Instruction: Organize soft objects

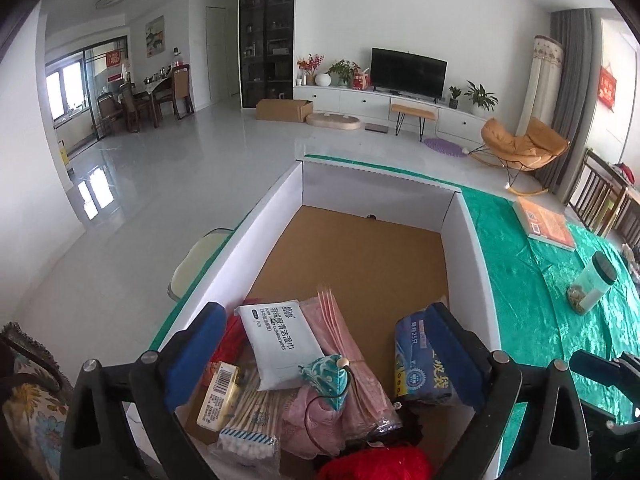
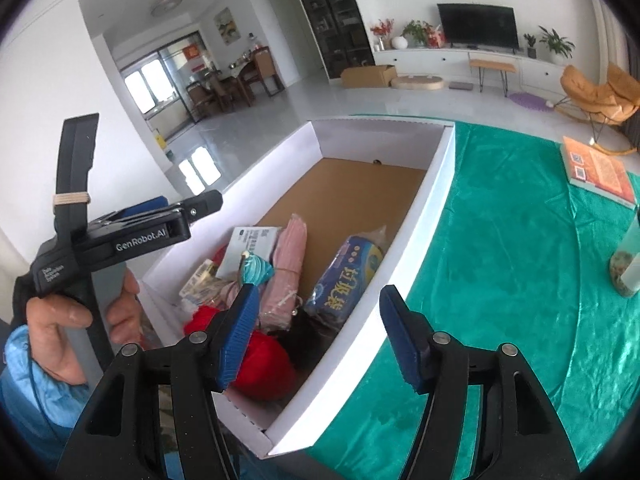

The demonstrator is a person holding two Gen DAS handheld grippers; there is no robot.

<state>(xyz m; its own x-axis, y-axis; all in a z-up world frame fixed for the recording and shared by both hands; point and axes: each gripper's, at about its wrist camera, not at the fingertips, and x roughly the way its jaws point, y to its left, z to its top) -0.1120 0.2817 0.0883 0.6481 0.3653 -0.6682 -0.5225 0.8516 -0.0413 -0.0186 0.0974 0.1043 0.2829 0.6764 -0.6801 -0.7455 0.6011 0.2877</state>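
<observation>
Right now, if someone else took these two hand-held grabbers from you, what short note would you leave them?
Left gripper: fingers open, empty, over the near end of the white cardboard box.
Right gripper: open, empty, astride the box's right wall.
In the box: white wet-wipes pack, pink folded cloth, blue plastic bag pack, red yarn ball, teal fabric pouch, cotton swabs.
Done: soft things are boxed.
Left: seemingly nothing soft on the green tablecloth; only an orange book and a jar.

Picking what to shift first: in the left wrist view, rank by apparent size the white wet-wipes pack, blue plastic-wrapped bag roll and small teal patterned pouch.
1. White wet-wipes pack.
2. Blue plastic-wrapped bag roll, close in size and partly hidden by a gripper finger, so unsure.
3. Small teal patterned pouch.
</observation>
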